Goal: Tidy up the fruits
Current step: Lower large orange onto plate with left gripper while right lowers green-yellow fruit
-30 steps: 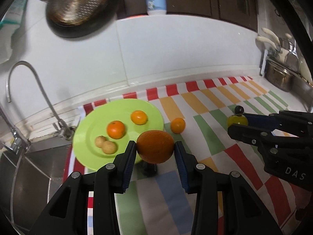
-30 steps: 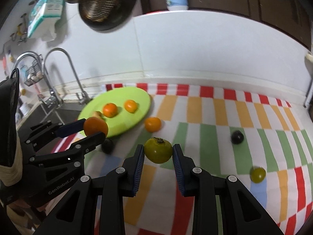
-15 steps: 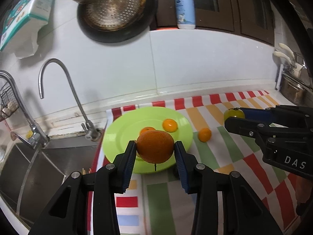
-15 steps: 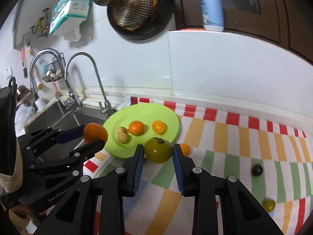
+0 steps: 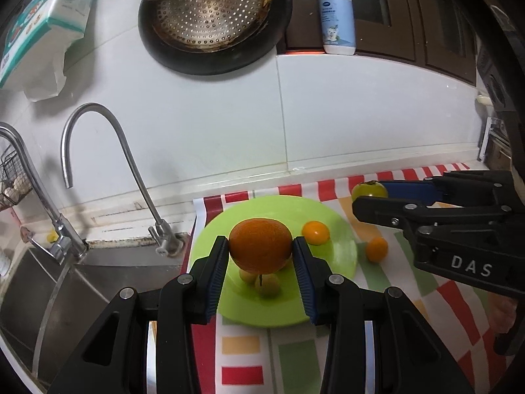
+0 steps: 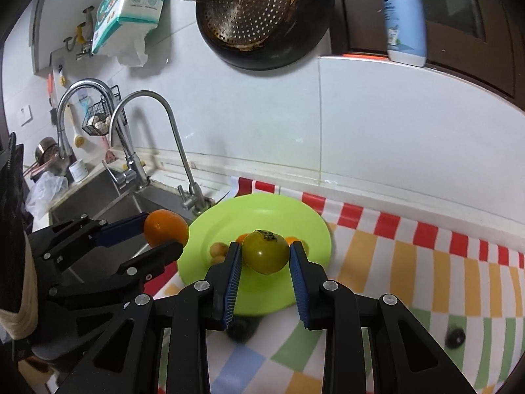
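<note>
My left gripper [image 5: 260,249] is shut on a large orange [image 5: 260,249] and holds it above the green plate [image 5: 341,249]. My right gripper [image 6: 265,256] is shut on a yellow-green tomato [image 6: 265,252], also over the plate [image 6: 305,223]. On the plate lie a small orange [image 5: 315,232] and two small yellow-brown fruits [image 5: 267,284], partly hidden behind the held orange. Another small orange [image 5: 376,249] sits on the striped cloth just right of the plate. The right gripper with its tomato [image 5: 369,190] shows in the left wrist view.
A sink [image 6: 98,203] with curved taps [image 5: 137,177] lies left of the plate. A dark round fruit [image 6: 455,337] lies on the cloth at the right, another dark fruit [image 6: 241,328] under my right gripper. A pan and strainer [image 5: 213,16] hang on the wall.
Both grippers, each still holding its fruit, have moved left and toward the plate; they now hang over it, with the sink closer in view.
</note>
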The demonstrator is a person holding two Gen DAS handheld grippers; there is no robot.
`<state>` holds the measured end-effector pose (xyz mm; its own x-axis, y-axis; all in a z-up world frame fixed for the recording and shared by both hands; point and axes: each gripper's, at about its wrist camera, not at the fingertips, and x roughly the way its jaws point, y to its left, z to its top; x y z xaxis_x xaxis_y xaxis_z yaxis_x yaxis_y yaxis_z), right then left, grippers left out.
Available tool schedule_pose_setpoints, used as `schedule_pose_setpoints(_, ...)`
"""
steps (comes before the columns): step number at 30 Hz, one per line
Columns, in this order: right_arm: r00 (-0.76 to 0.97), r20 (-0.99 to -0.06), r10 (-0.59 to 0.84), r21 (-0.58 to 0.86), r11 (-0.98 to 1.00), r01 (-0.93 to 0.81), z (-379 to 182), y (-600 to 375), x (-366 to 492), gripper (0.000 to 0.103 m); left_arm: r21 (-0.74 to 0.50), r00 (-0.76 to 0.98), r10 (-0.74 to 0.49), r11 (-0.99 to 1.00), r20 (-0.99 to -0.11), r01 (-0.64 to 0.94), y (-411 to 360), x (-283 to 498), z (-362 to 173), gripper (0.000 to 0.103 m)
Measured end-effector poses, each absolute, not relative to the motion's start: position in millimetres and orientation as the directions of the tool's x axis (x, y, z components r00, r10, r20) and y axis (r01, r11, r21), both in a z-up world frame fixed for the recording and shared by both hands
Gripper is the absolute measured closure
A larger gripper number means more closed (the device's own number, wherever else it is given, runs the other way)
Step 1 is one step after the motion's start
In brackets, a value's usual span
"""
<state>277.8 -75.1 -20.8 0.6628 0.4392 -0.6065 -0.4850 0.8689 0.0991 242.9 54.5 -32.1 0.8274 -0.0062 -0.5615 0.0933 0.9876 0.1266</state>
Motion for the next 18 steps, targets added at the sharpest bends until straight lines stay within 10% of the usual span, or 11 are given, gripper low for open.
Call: schedule_pose_setpoints(18,0.558,-0.709,0.431,0.142,0.862,-0.486,-69.4,-38.3,359.6,0.072,0.111,0.776,0.009,0.991,-0.630,0.079,86.3,302.5,-71.6,0.064)
